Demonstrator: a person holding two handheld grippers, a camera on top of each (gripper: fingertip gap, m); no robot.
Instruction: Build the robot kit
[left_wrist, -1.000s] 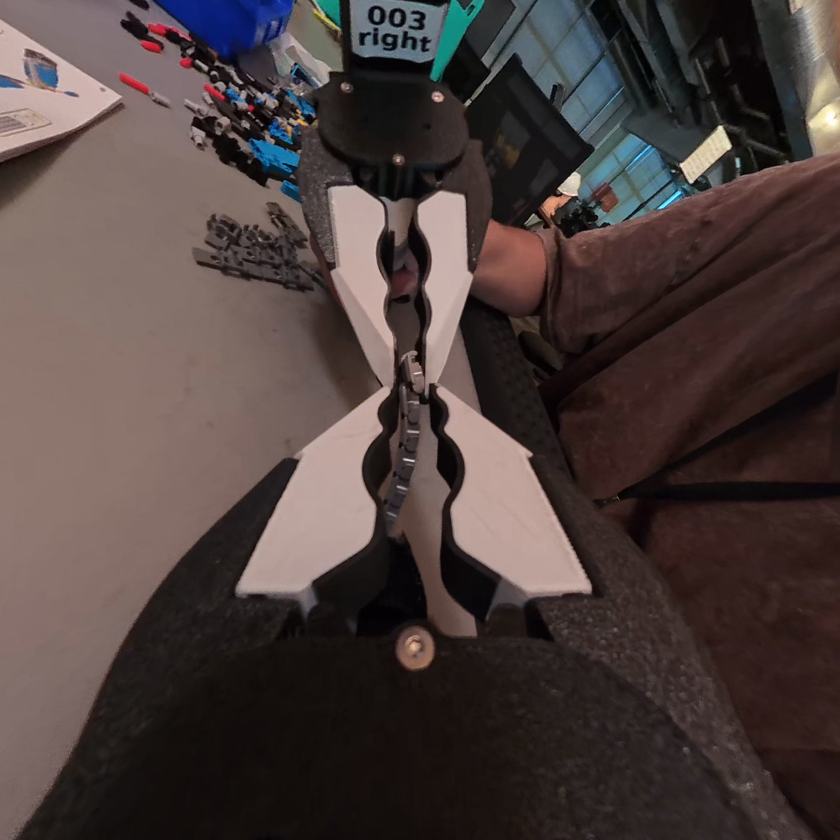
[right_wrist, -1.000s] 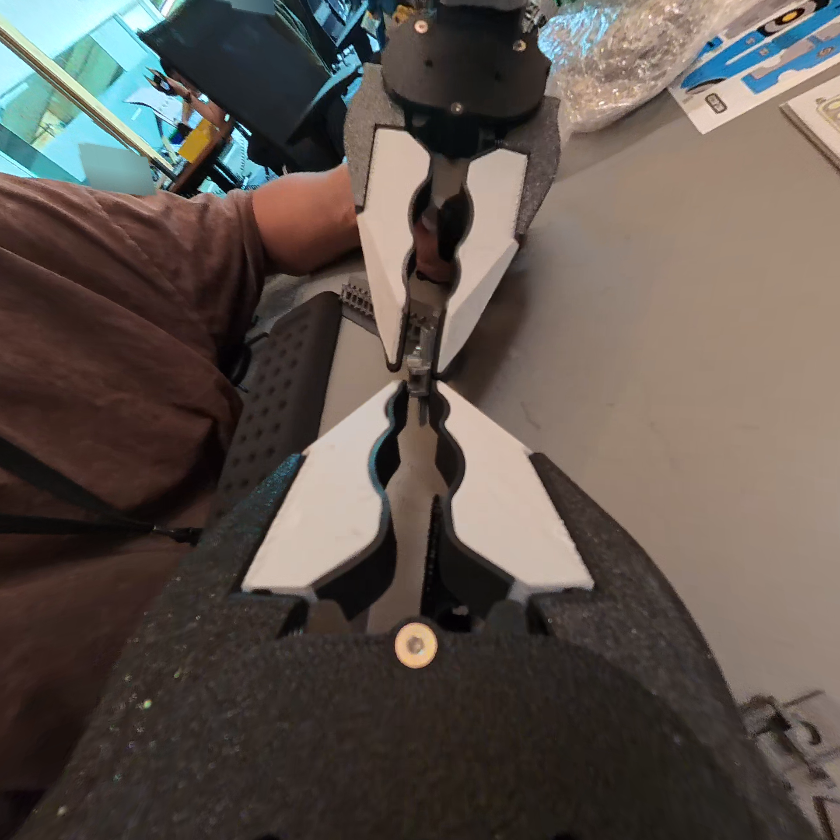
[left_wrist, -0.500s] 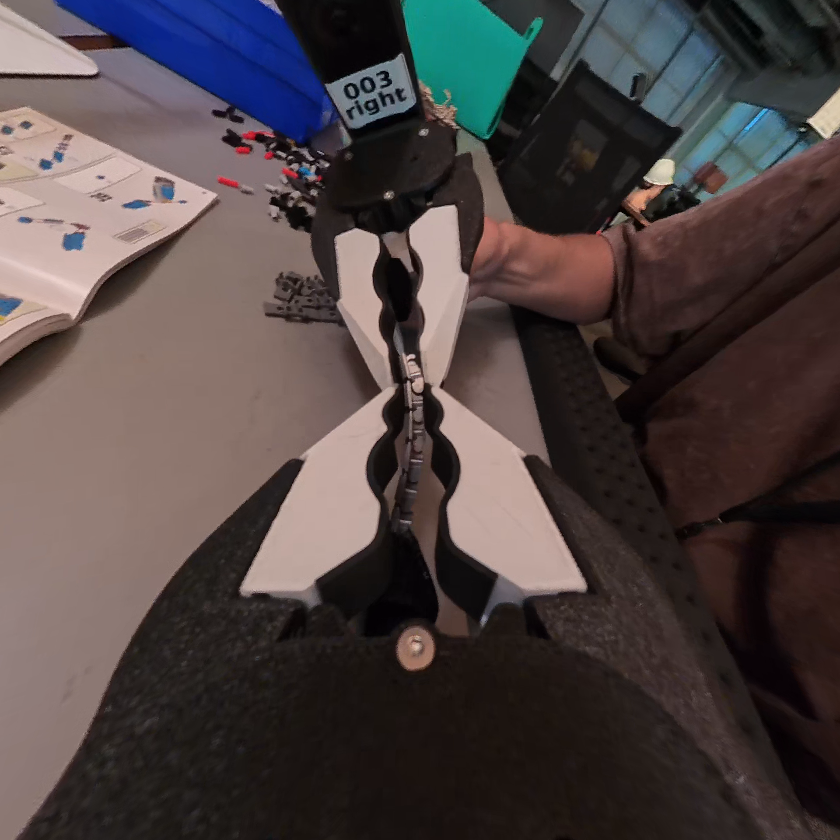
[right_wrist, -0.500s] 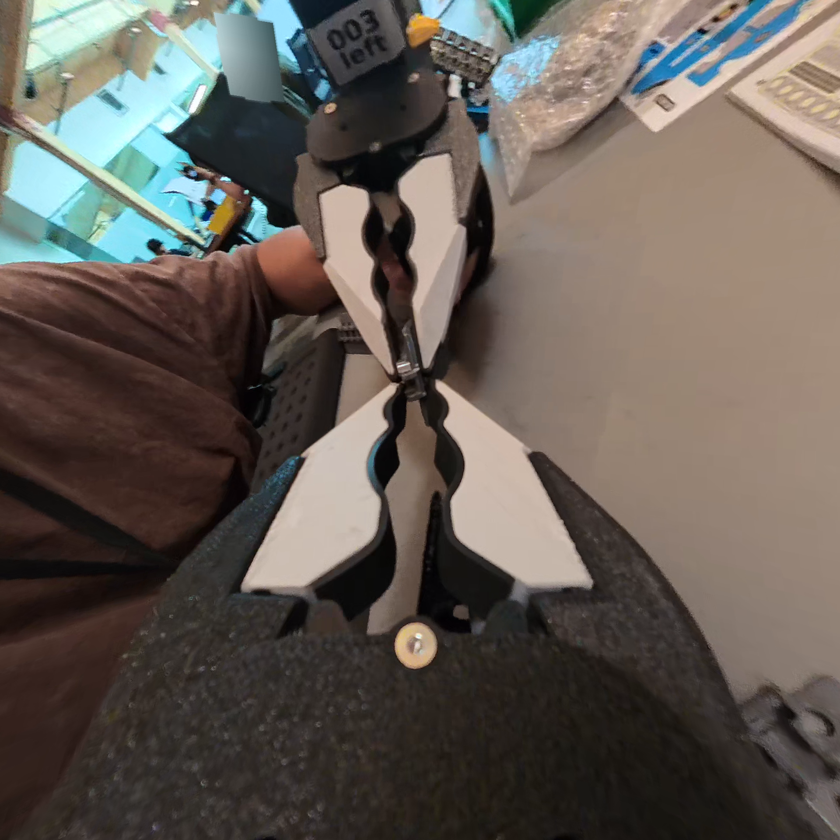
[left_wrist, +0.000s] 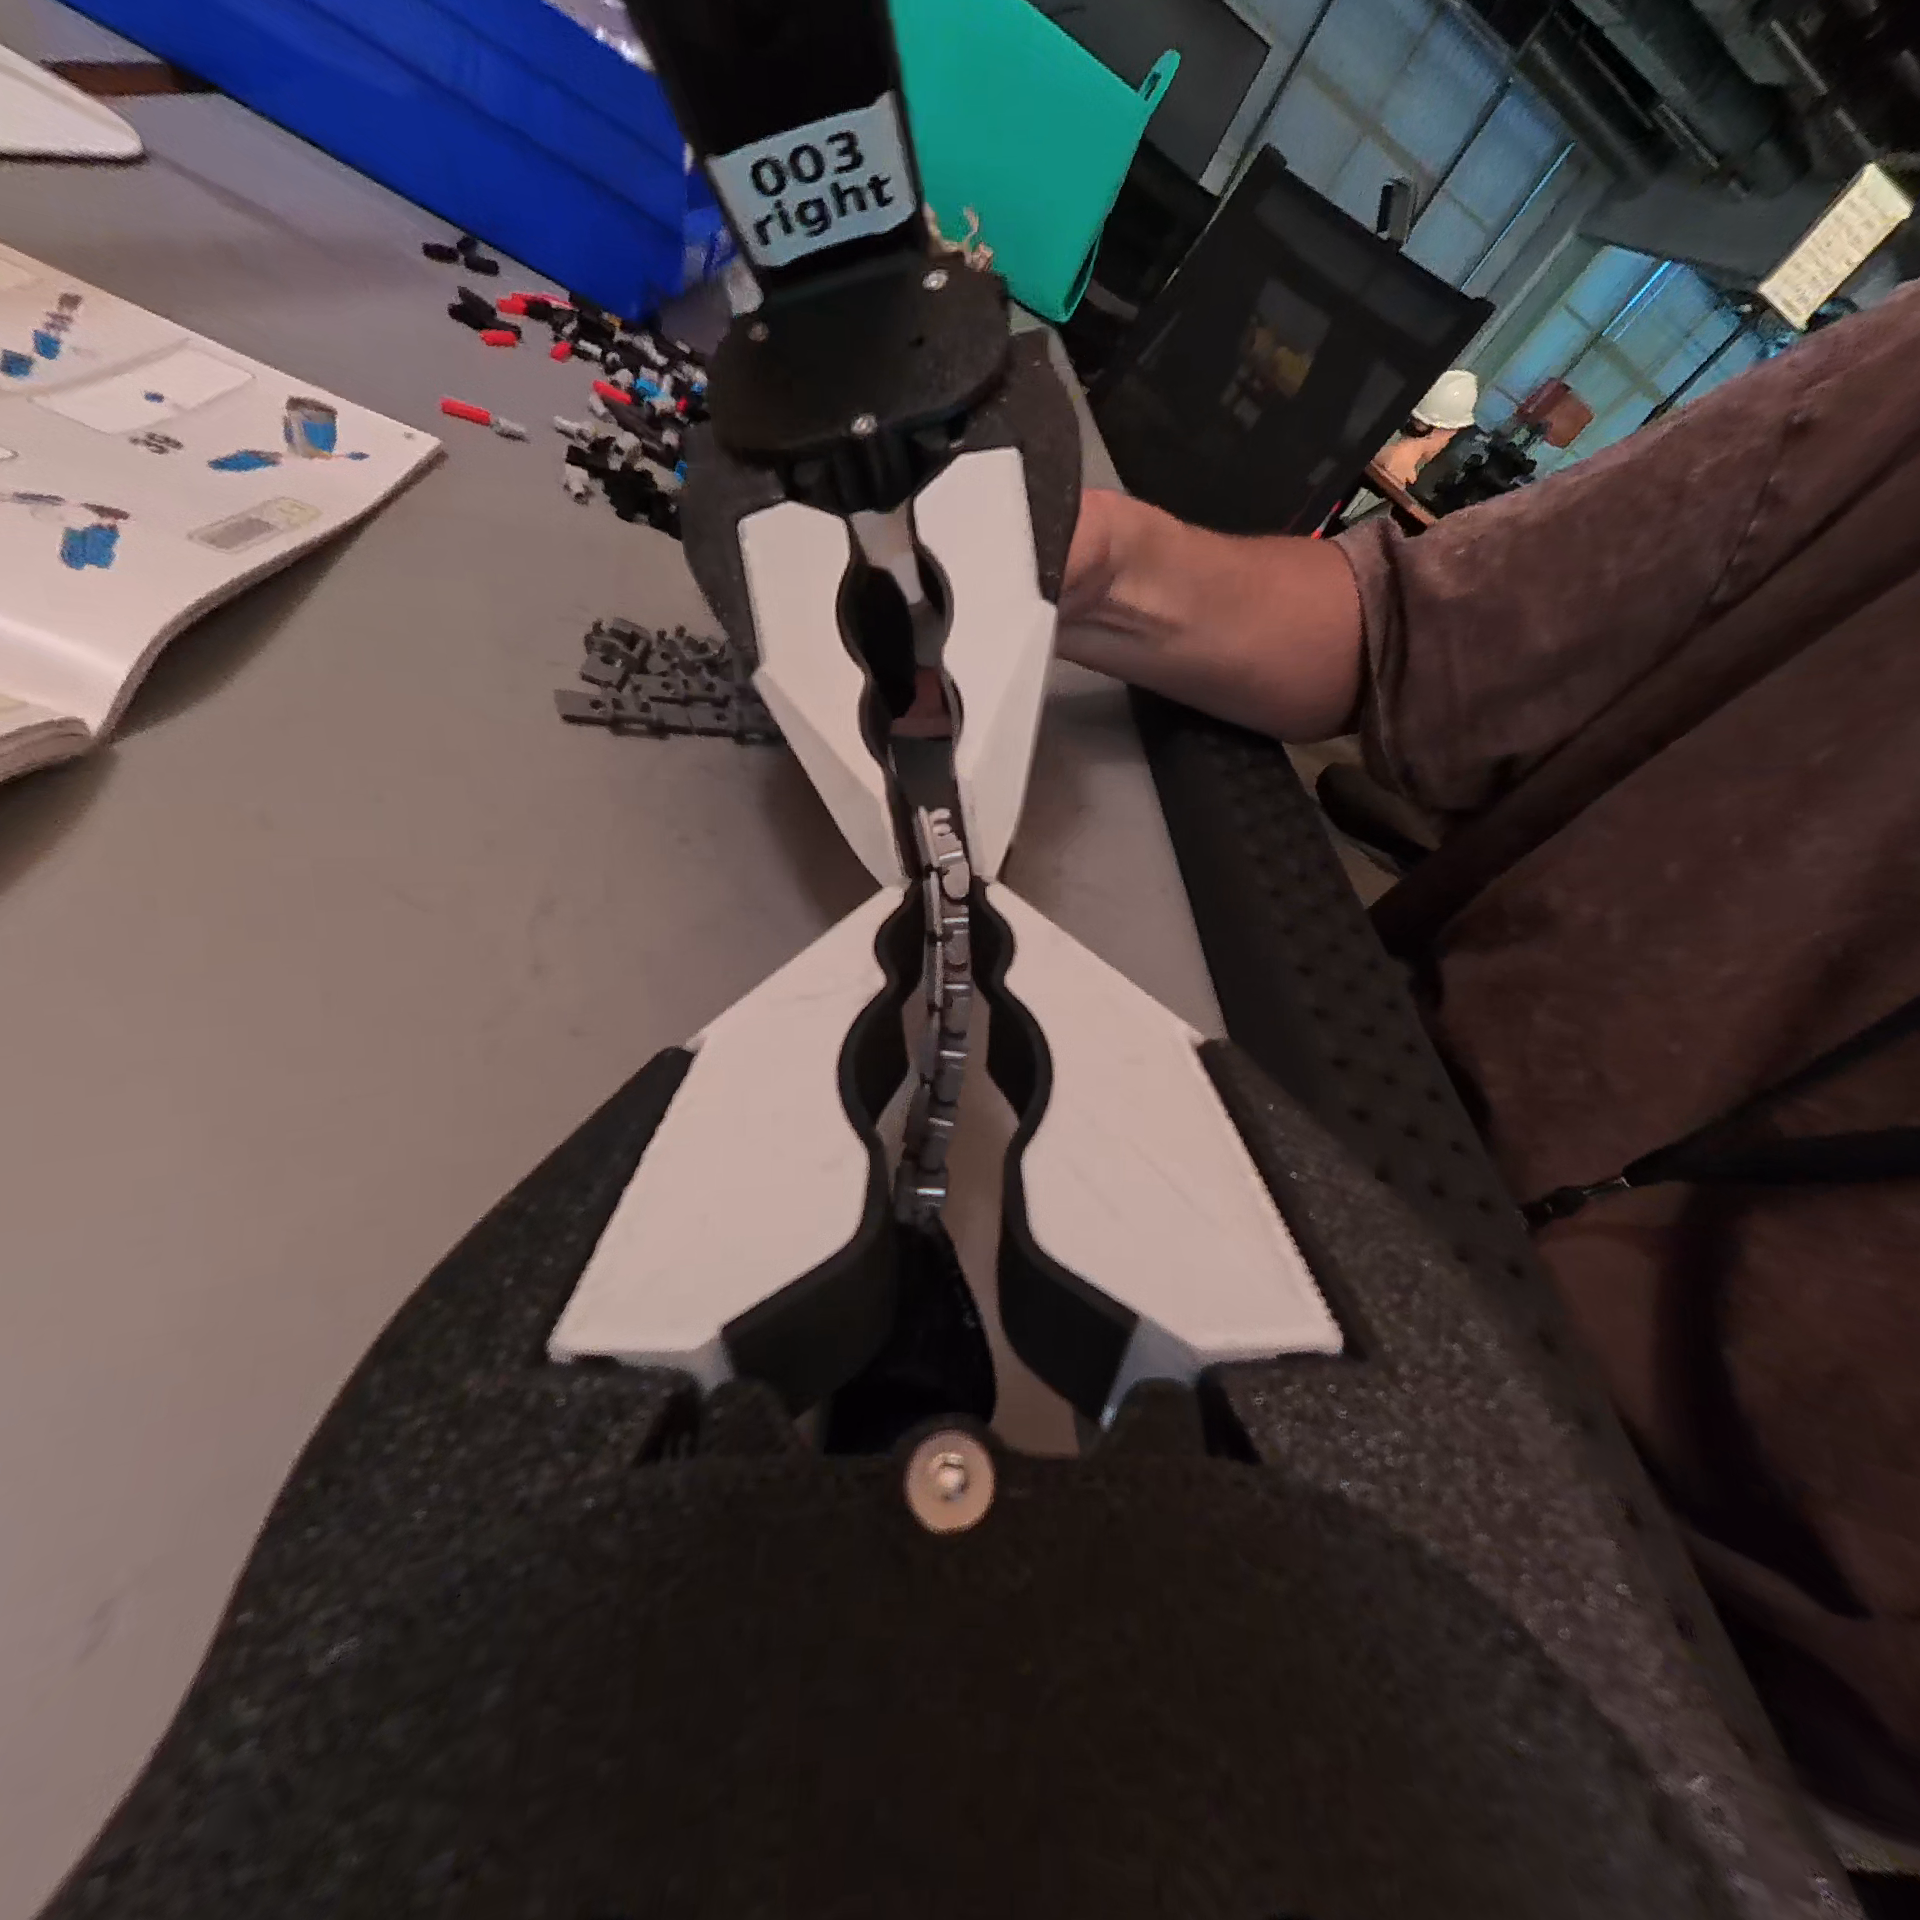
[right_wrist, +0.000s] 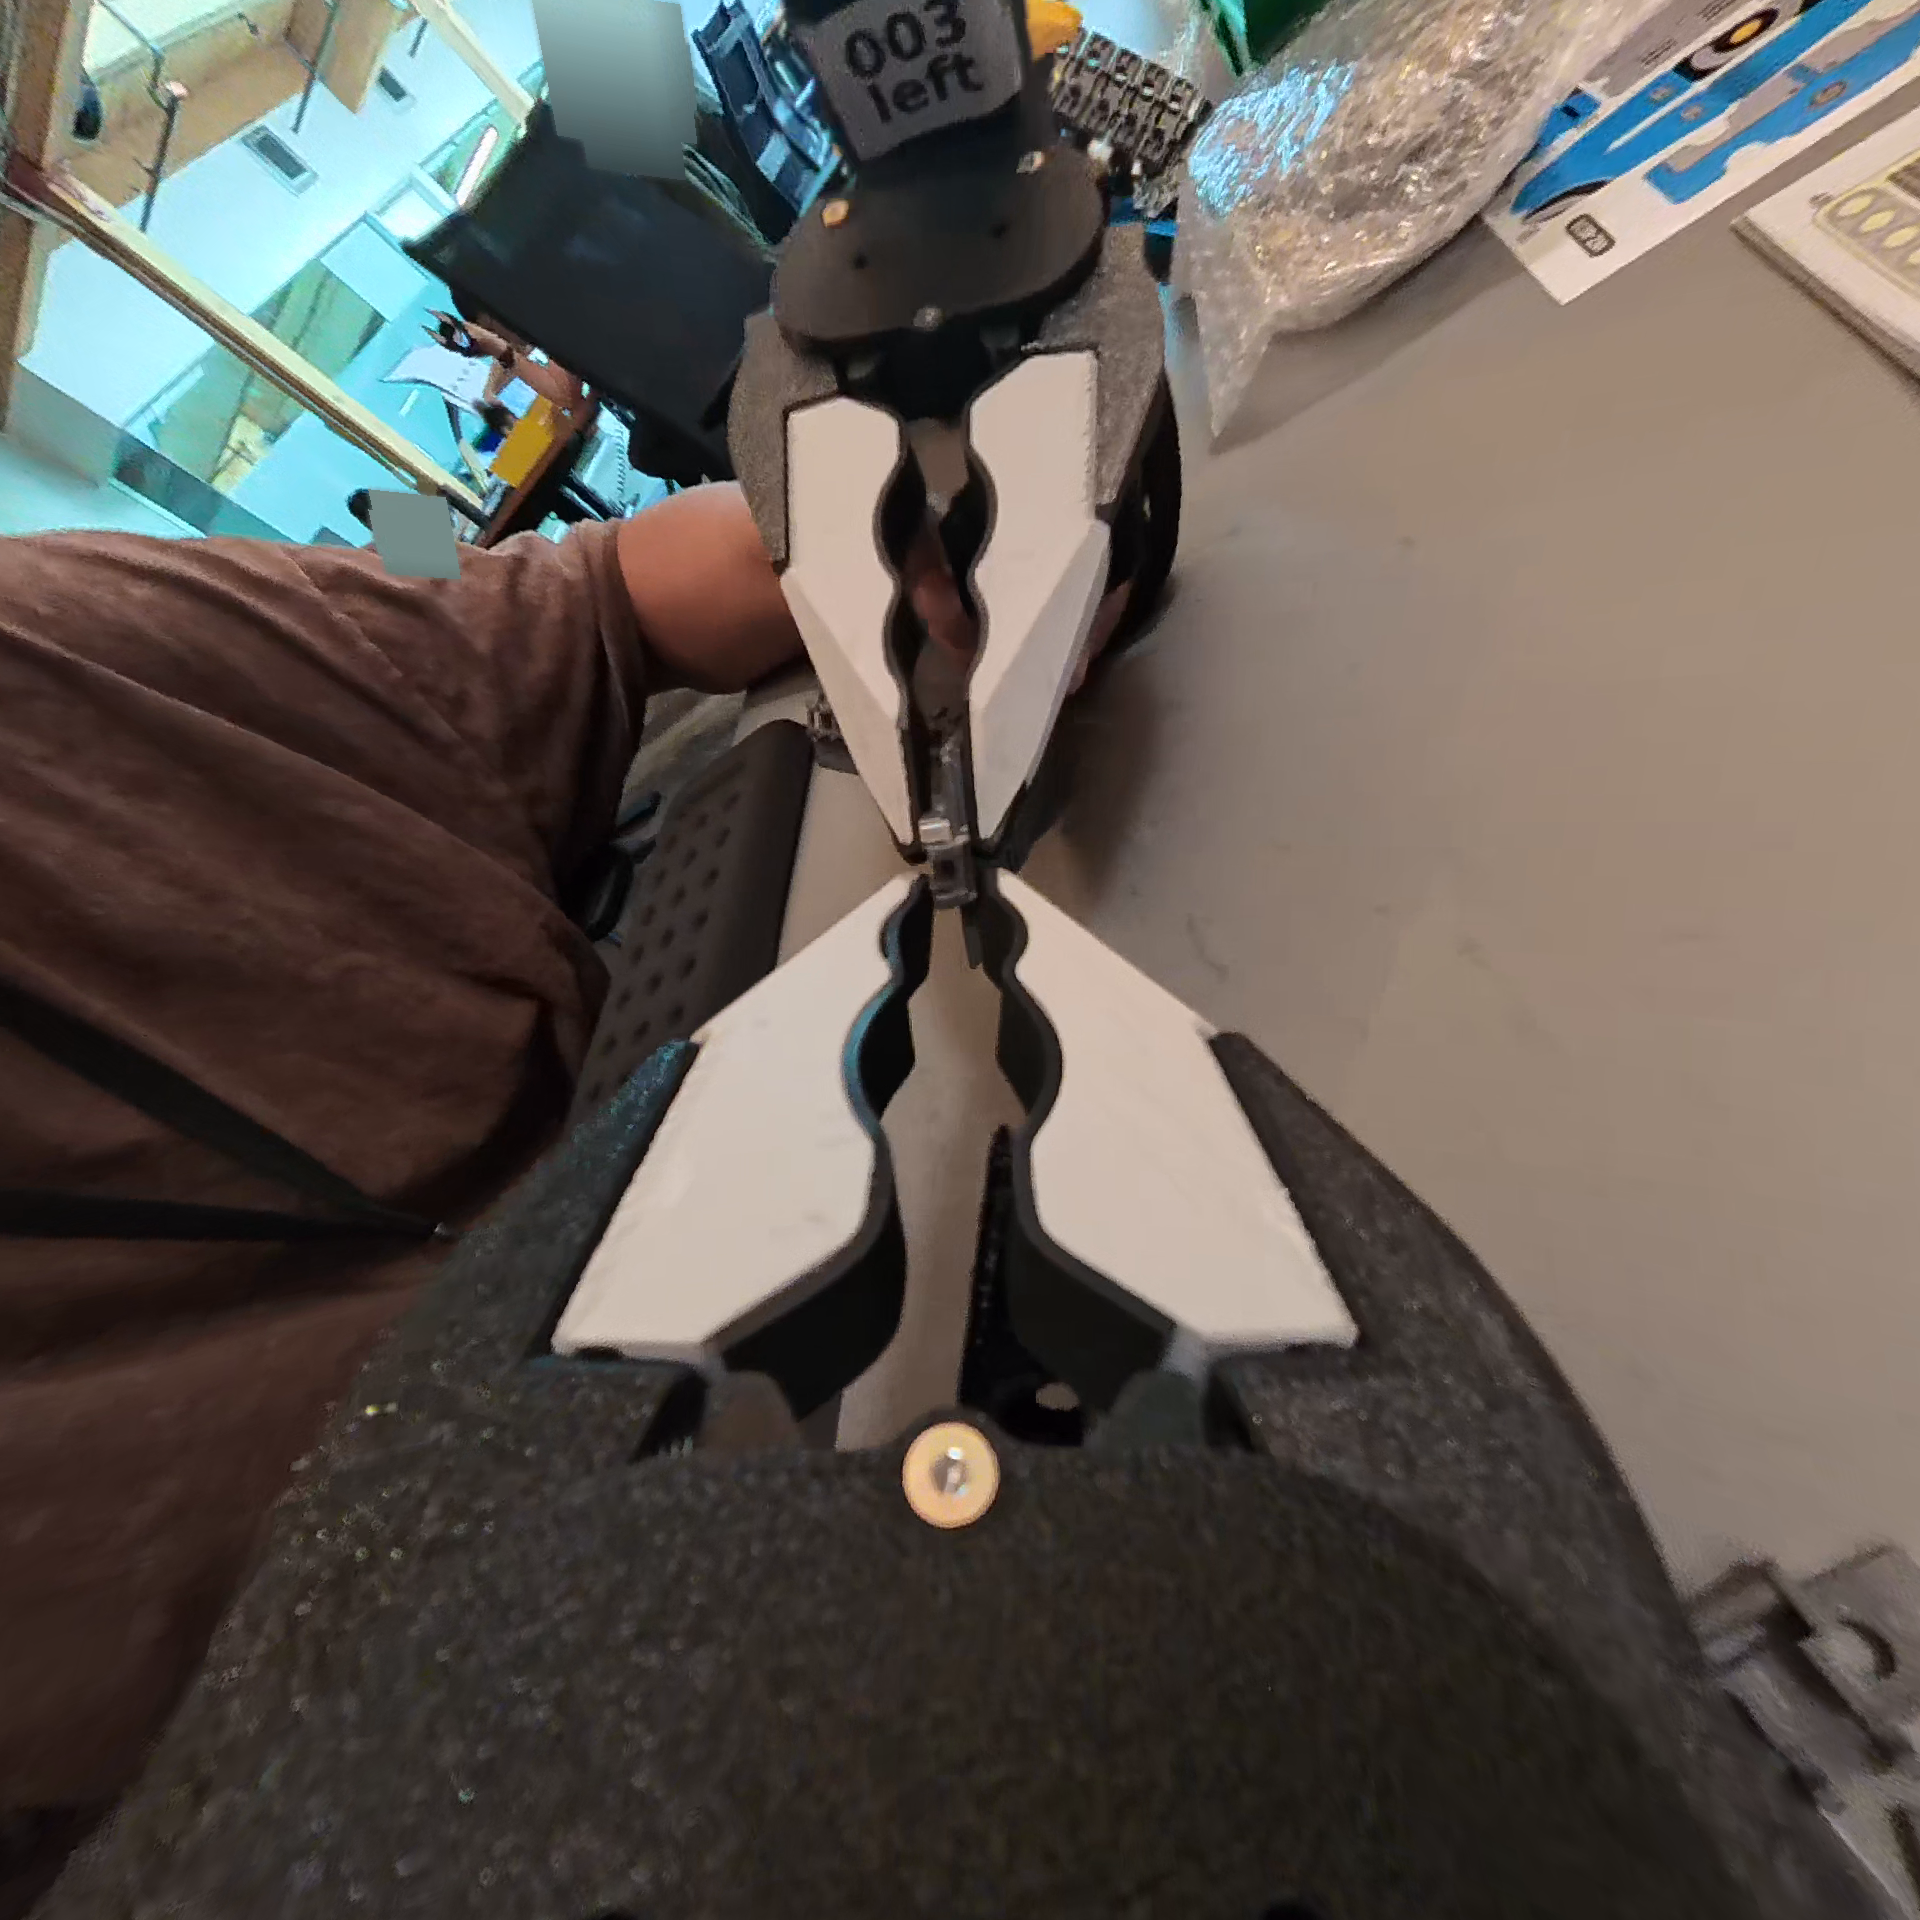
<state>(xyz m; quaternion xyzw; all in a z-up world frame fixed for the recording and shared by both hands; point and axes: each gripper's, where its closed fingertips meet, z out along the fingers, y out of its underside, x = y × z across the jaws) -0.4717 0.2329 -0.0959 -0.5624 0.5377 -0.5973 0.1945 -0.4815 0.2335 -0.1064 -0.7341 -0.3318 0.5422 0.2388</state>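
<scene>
My left gripper (left_wrist: 940, 899) is shut on a chain of grey track links (left_wrist: 940, 1039) that runs back between its fingers. My right gripper (left_wrist: 935, 831) faces it tip to tip, above the grey table (left_wrist: 312, 1039). In the right wrist view my right gripper (right_wrist: 951, 899) is shut on a small grey link (right_wrist: 948, 862) at the chain's end. The left gripper (right_wrist: 940, 831) meets it there. The joint between the links is mostly hidden by the fingertips.
An open instruction booklet (left_wrist: 156, 499) lies at the left. Loose small bricks (left_wrist: 613, 416) and grey links (left_wrist: 665, 686) lie behind the grippers, before a blue bin (left_wrist: 416, 114). A person's arm (left_wrist: 1195, 623) is at the right. A plastic bag (right_wrist: 1330, 187) and printed sheets (right_wrist: 1683, 135) lie farther off. Both grippers' tips are close together, under 4 cm apart.
Both grippers have tilted and swung together while staying tip to tip. The booklet and blue bin have come into the left wrist view. Both grips are unchanged.
</scene>
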